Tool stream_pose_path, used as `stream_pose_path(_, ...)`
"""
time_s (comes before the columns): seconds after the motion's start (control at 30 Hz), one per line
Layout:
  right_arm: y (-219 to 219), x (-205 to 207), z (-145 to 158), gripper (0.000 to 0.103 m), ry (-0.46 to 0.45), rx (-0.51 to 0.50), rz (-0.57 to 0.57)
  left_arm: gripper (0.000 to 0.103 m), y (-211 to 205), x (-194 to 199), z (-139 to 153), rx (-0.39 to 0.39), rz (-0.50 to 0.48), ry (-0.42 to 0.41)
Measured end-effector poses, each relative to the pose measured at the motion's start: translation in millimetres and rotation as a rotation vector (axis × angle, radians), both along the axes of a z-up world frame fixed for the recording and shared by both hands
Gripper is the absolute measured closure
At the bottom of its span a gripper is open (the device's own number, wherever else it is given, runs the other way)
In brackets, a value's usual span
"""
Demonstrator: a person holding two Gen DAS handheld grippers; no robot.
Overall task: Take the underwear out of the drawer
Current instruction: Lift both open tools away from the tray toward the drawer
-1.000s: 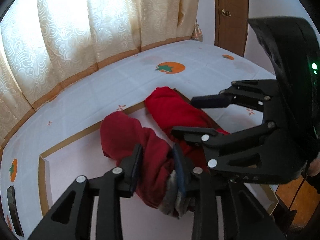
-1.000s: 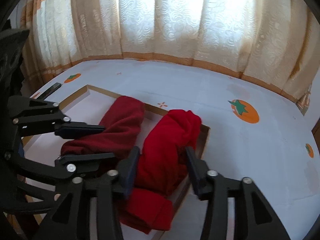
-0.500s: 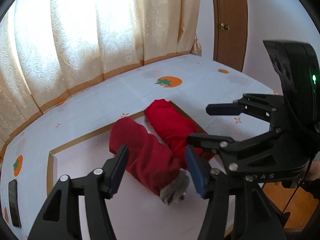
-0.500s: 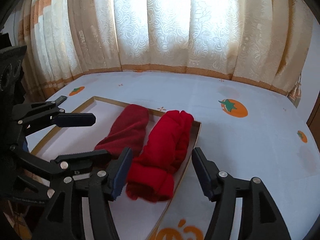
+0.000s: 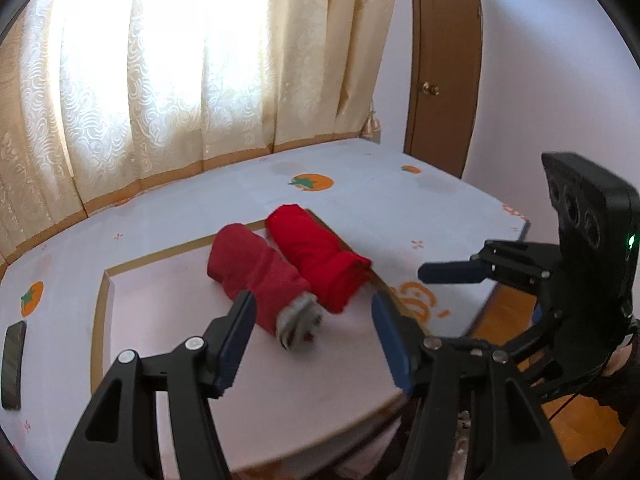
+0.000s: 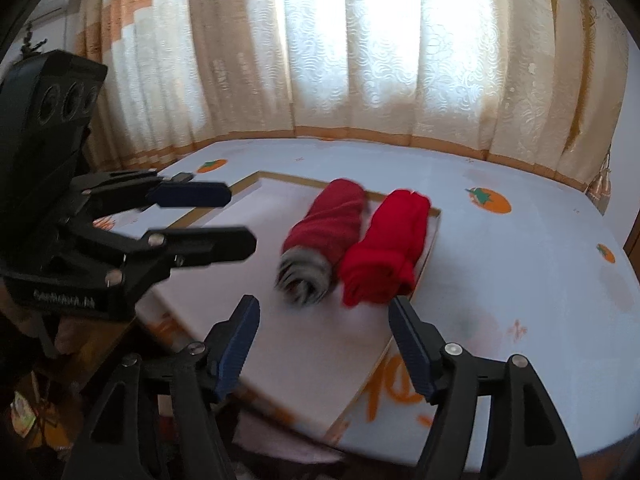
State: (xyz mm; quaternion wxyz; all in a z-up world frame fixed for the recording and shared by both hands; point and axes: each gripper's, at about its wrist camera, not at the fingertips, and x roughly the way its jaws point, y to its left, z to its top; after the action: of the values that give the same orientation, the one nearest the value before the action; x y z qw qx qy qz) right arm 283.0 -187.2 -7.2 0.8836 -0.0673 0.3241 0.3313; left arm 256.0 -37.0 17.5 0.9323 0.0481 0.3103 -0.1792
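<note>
Red underwear rolls (image 5: 296, 268) lie beyond both hand-held grippers.

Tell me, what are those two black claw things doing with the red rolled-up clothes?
A person holds a gripper in each hand. The left gripper and the right gripper have just been opening, and nothing is between their fingers. Two rolled bundles lie side by side on the white board: the dark red roll with a grey striped end, and the bright red roll by the board's edge. Both grippers sit back from the rolls, touching neither.
</note>
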Motion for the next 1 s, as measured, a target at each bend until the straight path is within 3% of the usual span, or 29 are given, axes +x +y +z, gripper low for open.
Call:
stream_pose_path(0.4,-19.6,-73.8,-23.1,0.03,0.032,0.006,0.05,0.036,-4.7,-81.6,-7.5,-0.04,-0.044,-0.042)
stream_pose_path(0.6,-32.0,-97.2,-38.2,0.03,0.076,0.016,0.045,0.036,2.9,-105.7,-25.7,-0.067,-0.031,-0.006)
stream_pose_path(1.0,-66.1,-124.6,-41.4,0.03,0.086,-0.006,0.013,0.032,42.7,-144.0,-66.5,-0.083,0.11,0.036)
